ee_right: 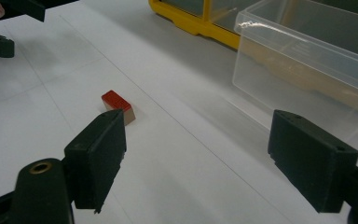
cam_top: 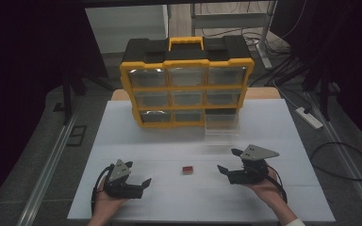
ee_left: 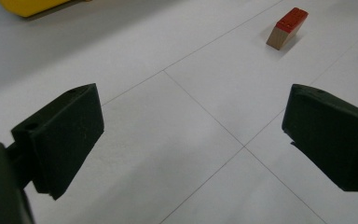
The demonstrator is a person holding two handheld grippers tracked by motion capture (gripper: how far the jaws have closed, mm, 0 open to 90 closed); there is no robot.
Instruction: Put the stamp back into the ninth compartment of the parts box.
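High view: red-topped wooden block [cam_top: 187, 169] lying on white bench [cam_top: 122, 136], in front of yellow-and-black drawer organizer [cam_top: 187, 82]; left gripper [cam_top: 137, 175] left of block, right gripper [cam_top: 229, 161] right of it, both clear of it.

Left gripper view: jaws wide, empty; block [ee_left: 286, 28] well ahead.

Right gripper view: jaws wide, empty; block [ee_right: 117, 106] just beyond one jaw; clear plastic drawer [ee_right: 307, 65] pulled out beside organizer.

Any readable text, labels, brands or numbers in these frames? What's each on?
None readable.
Organizer: no label or brand legible on its yellow frame, black top or clear drawers.
Red block: plain red top and bare wood side, no print.
Pulled-out drawer: clear plastic, no marking.
Left gripper and right gripper: black jaws, no lettering seen.
Power strip: too small to tell.
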